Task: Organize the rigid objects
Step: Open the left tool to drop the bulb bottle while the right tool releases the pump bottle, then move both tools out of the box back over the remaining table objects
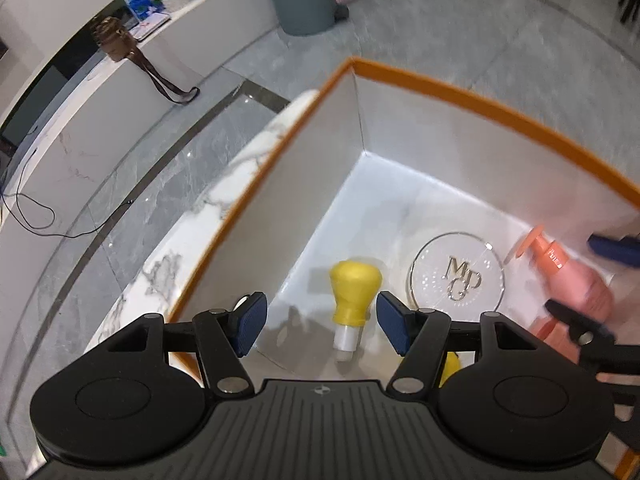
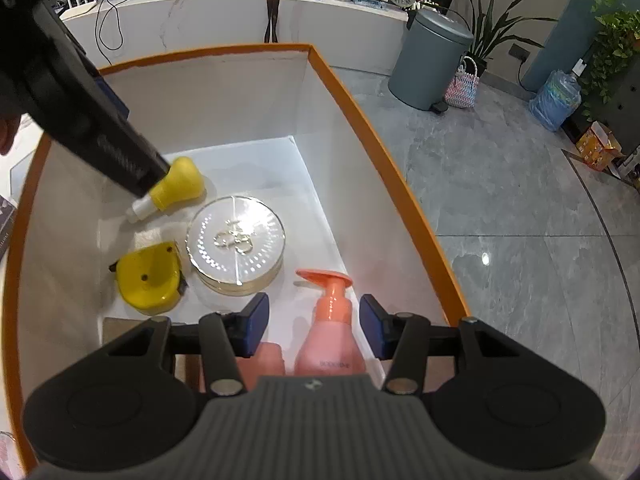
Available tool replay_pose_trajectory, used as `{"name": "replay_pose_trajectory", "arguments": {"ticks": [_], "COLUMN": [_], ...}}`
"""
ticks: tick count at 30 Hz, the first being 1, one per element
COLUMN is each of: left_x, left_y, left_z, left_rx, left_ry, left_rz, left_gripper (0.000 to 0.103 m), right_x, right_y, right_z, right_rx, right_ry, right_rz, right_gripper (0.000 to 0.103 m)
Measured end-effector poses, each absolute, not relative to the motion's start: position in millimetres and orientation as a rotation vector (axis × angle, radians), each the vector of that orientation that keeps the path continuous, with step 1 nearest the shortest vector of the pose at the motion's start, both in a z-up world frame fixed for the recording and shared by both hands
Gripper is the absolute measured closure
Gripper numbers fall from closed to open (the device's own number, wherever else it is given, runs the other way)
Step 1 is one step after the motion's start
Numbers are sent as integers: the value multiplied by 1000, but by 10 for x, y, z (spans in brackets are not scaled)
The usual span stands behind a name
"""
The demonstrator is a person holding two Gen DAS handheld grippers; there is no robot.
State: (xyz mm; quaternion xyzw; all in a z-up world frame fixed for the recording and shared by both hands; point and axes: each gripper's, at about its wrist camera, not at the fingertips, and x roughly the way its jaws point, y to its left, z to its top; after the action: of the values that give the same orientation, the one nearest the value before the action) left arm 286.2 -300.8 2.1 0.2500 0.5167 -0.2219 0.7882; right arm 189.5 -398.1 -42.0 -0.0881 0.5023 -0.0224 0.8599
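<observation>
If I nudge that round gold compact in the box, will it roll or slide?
The round gold compact lies flat on its wide base, so it would probably slide, not roll. Its glossy lid looks slippery, and likely scratch-prone.

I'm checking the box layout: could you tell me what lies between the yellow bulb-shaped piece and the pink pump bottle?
The round compact, seen in both views.

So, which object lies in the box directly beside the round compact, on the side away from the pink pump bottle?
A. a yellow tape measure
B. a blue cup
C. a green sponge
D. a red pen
A: in the right wrist view, the yellow tape measure lies on the box floor right next to the round compact, and the pink pump bottle lies on the compact's other side.
</observation>
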Motion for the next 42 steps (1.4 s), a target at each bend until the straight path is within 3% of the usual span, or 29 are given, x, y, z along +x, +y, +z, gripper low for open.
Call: {"name": "replay_pose_trajectory", "arguments": {"ticks": [31, 42], "left_x": [2512, 1945], "left_y": [-2091, -1425], "left_z": [583, 444], "left_rx": [430, 290], "left_ry": [1036, 966], "left_rz": [-404, -347], "left_gripper": [29, 26], "right_x": [1758, 1676], "right_y": [-3518, -3346], "right_z": [30, 119], "right_rx": [-206, -211], "right_ry": [933, 883], "right_rz": [-1, 60], "right_gripper": [51, 50]}}
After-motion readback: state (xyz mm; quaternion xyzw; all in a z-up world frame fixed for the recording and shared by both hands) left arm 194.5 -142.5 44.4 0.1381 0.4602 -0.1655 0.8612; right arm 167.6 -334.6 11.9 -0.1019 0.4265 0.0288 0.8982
